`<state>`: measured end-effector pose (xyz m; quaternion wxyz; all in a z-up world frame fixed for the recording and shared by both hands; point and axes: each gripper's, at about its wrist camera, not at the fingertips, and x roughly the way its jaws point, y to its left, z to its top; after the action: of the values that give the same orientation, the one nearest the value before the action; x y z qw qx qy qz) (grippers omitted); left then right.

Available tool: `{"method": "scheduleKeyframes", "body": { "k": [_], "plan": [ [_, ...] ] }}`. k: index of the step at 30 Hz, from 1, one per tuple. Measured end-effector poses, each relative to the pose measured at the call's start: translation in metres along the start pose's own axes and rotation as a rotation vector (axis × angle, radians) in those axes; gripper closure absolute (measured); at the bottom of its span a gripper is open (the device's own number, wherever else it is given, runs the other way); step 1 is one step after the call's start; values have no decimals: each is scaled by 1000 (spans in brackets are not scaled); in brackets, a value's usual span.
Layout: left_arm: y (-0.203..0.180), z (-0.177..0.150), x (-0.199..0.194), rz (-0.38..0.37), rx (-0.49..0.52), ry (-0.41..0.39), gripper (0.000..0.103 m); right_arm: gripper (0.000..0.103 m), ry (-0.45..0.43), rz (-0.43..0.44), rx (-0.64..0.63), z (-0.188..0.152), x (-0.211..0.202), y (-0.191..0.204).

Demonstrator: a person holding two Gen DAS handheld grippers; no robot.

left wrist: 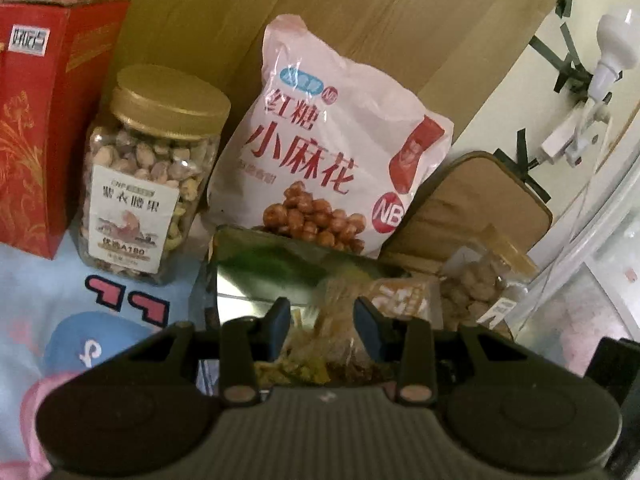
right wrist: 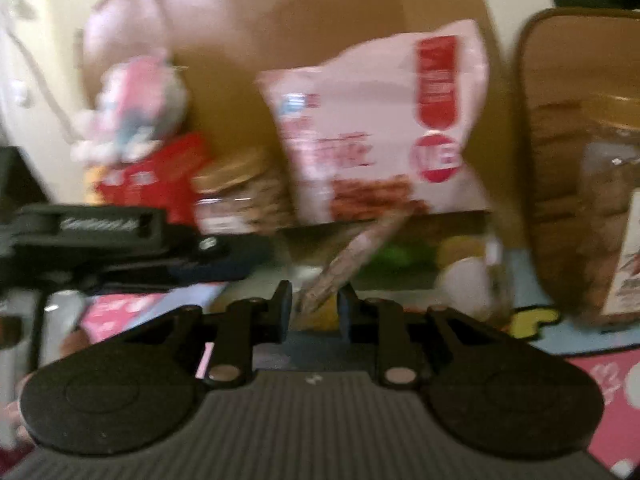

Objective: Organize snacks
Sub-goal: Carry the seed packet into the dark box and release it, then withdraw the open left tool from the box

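Observation:
A green and foil snack bag [left wrist: 280, 268] lies low in the left wrist view, in front of a pink bag of brown-sugar twists [left wrist: 332, 152]. My left gripper [left wrist: 324, 320] is shut on the green bag, which bulges between the pads. The right wrist view is blurred. There my right gripper [right wrist: 314, 304] is closed on an edge of the same green bag [right wrist: 400, 256], whose sealed strip runs up and right from the jaws. Behind it stands the pink bag [right wrist: 376, 120]. A nut jar with a gold lid [left wrist: 152, 176] stands left of the pink bag.
A red box [left wrist: 40, 120] stands at the far left, and a cardboard box [left wrist: 360, 20] is behind everything. A tan case [left wrist: 480, 200] and a second jar [left wrist: 480, 284] are on the right. A cartoon-print cloth [left wrist: 60, 300] covers the surface. A plush toy [right wrist: 136, 104] sits on the red box.

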<state>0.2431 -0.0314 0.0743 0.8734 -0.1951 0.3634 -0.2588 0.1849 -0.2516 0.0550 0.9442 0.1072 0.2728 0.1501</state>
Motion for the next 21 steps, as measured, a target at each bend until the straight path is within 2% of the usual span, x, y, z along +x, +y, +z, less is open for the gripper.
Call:
{"method": "scheduleKeyframes", "body": {
  "k": [3, 5, 13, 18, 21],
  "plan": [
    [3, -4, -6, -12, 6, 2, 68, 73, -15, -31, 18, -3, -1, -12],
    [2, -6, -14, -5, 21, 4, 68, 66, -27, -45, 44, -5, -8, -18],
    [-2, -29, -62, -5, 77, 3, 68, 65, -103, -59, 83, -19, -58, -24],
    [11, -62, -101, 21, 99, 2, 66, 64, -82, 54, 158, -42, -91, -18],
    [26, -81, -118, 57, 78, 21, 66, 64, -12, 175, 128, -64, -102, 0]
  ]
}}
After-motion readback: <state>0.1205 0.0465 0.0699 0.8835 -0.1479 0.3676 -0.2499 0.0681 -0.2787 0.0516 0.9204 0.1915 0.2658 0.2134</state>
